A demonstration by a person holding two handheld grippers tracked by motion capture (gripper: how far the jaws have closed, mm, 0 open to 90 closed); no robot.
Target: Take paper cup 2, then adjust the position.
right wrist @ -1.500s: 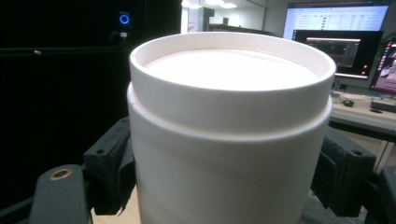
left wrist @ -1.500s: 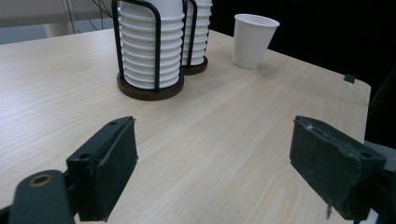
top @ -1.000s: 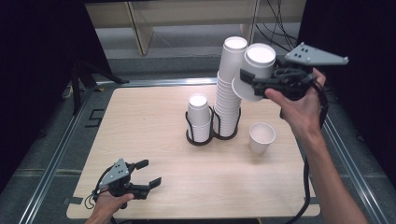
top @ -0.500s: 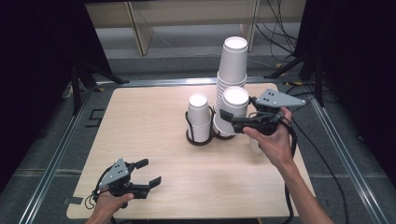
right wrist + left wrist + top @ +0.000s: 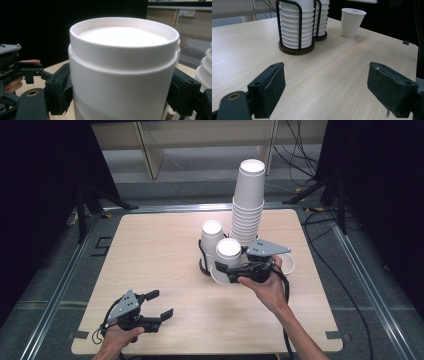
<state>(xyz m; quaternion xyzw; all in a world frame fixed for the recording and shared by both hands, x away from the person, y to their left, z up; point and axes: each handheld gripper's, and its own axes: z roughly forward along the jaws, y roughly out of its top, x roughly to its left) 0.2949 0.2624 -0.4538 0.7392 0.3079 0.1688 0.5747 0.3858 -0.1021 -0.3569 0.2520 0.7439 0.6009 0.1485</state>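
High view: the right gripper (image 5: 227, 268), clamped on two nested cups (image 5: 228, 256), has come down from beside the tall stack (image 5: 247, 205) to just above the tabletop (image 5: 150, 250), in front of the rack (image 5: 202, 265). The left gripper (image 5: 159, 304) rests unmoved at the near edge.

Left gripper view: fingers (image 5: 268, 92) apart, empty; a lone cup (image 5: 352, 22) stands beyond the rack.

Right gripper view: fingers (image 5: 60, 90) press both sides of the cups. Judgement: set-down is imminent.
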